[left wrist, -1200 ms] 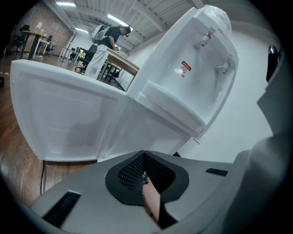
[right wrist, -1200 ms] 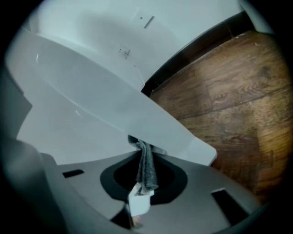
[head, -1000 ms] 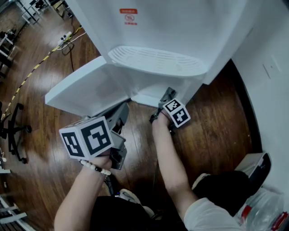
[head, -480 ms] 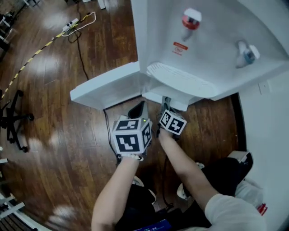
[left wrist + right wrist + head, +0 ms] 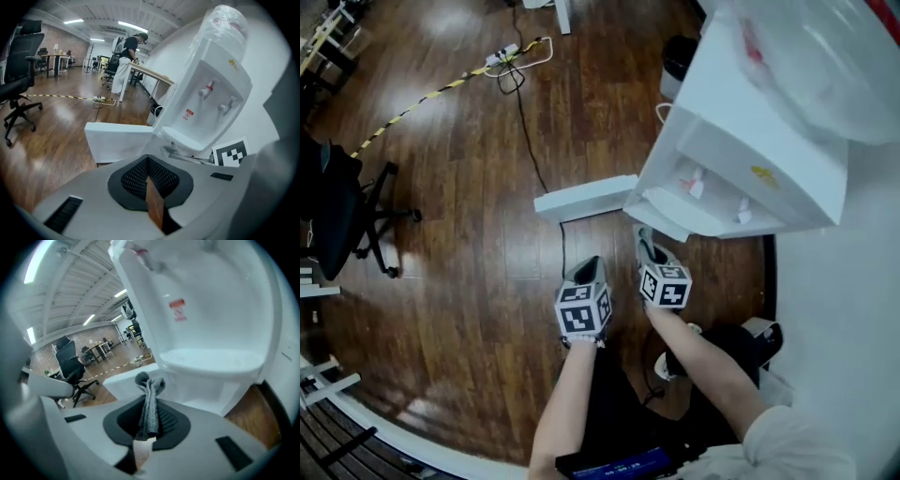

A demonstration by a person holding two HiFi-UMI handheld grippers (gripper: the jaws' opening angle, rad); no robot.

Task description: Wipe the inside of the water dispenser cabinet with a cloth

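Observation:
The white water dispenser (image 5: pixel 750 141) stands at the upper right with a bottle on top, and its low cabinet door (image 5: pixel 584 199) hangs open to the left. My right gripper (image 5: pixel 645 242) is just in front of the cabinet opening, shut on a bunched grey cloth (image 5: pixel 149 397) that sticks up between its jaws. My left gripper (image 5: pixel 586 270) hovers beside it over the floor, shut with nothing in it. In the left gripper view the dispenser (image 5: pixel 211 89) and door (image 5: pixel 119 140) lie ahead. The cabinet's inside is hidden.
A black office chair (image 5: pixel 342 211) stands at the far left. A power strip with cable (image 5: pixel 514 54) and yellow-black tape (image 5: pixel 412 101) run across the wooden floor. A black bin (image 5: pixel 679 52) sits behind the dispenser. The white wall (image 5: pixel 853 309) is close on the right.
The head view has pulled back and up, so the dispenser looks smaller. My left gripper has drawn in beside the right one. Both grippers have come back from the cabinet.

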